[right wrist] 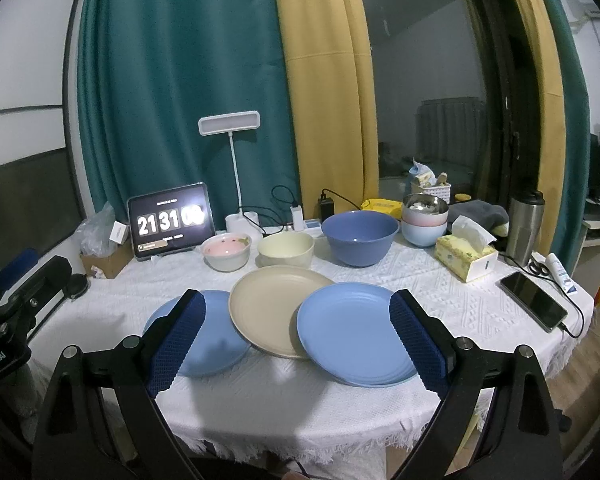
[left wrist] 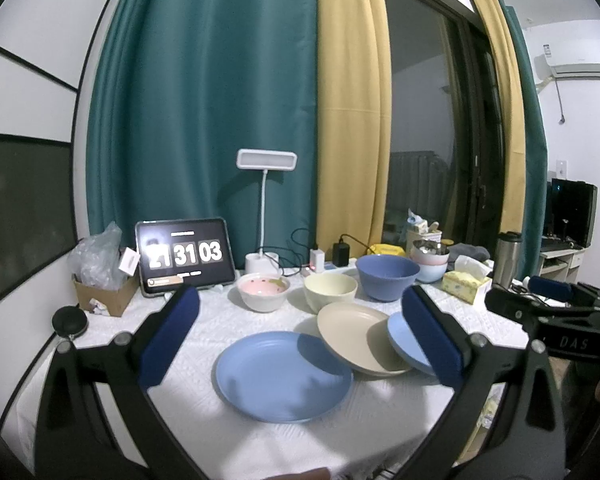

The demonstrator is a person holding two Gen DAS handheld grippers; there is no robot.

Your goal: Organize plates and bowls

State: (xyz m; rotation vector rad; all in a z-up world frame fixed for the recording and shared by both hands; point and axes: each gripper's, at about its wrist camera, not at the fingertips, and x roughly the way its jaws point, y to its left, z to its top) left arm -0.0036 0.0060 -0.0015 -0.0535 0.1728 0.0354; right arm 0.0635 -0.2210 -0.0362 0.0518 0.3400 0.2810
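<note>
Both hand-held grippers, left [left wrist: 300, 334] and right [right wrist: 298, 338], were held spread and empty above the counter's [right wrist: 440, 280] near edge, since the overlapping plates [right wrist: 278, 310] awaited stacking.

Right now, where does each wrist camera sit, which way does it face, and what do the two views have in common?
Left wrist: on the left gripper, open, facing the curtains across the table; left blue plate centred; right gripper's body at the right edge.
Right wrist: on the right gripper, open, same heading from further right; right blue plate and beige plate centred; left gripper's body at the left edge.
Shared: three plates, cream bowl, dark blue bowl, clock tablet, lamp.
</note>
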